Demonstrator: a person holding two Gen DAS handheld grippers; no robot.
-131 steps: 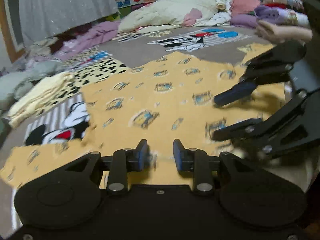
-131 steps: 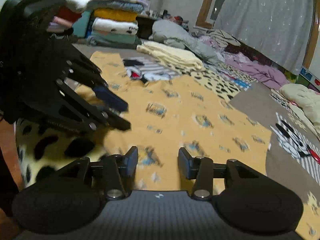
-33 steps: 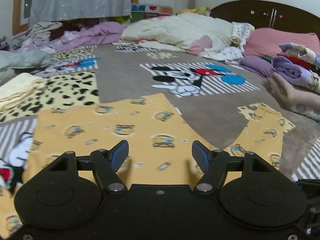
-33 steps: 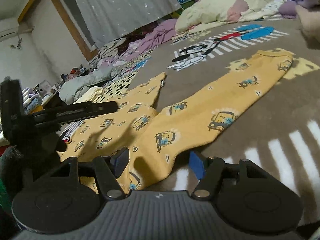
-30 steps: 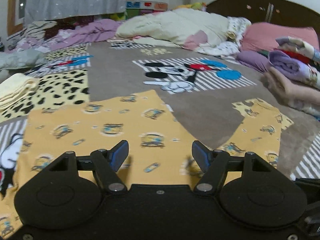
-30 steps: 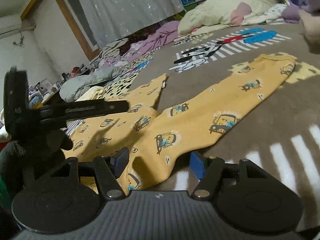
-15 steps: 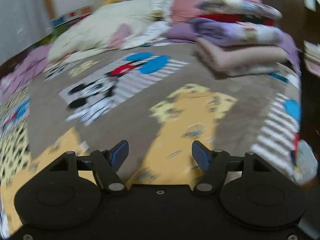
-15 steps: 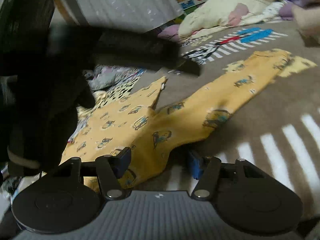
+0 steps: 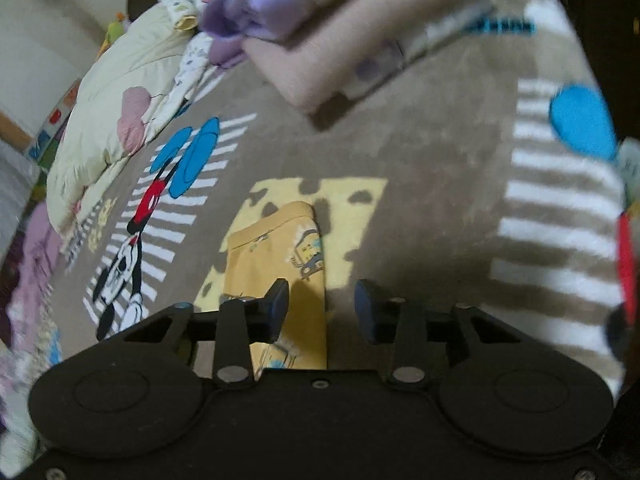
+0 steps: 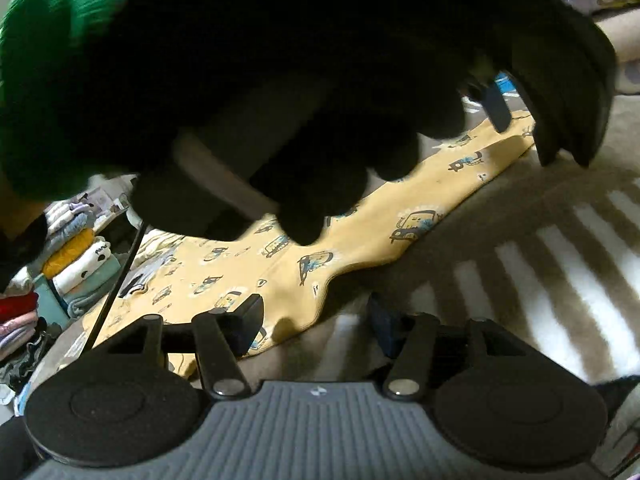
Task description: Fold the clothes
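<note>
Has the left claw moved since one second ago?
Yes. The left claw has swung toward the sleeve end of the yellow printed garment, nearer the folded beige blanket; the cartoon mouse print now sits left.

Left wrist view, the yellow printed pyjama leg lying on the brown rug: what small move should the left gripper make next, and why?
Probably ease the left gripper down and forward, then close on the side edge of the yellow printed pyjama leg. Its jaws are open and empty, with that edge lying between the fingers. The leg lies flat and unfolded on the brown rug, so a grip seems needed first.
</note>
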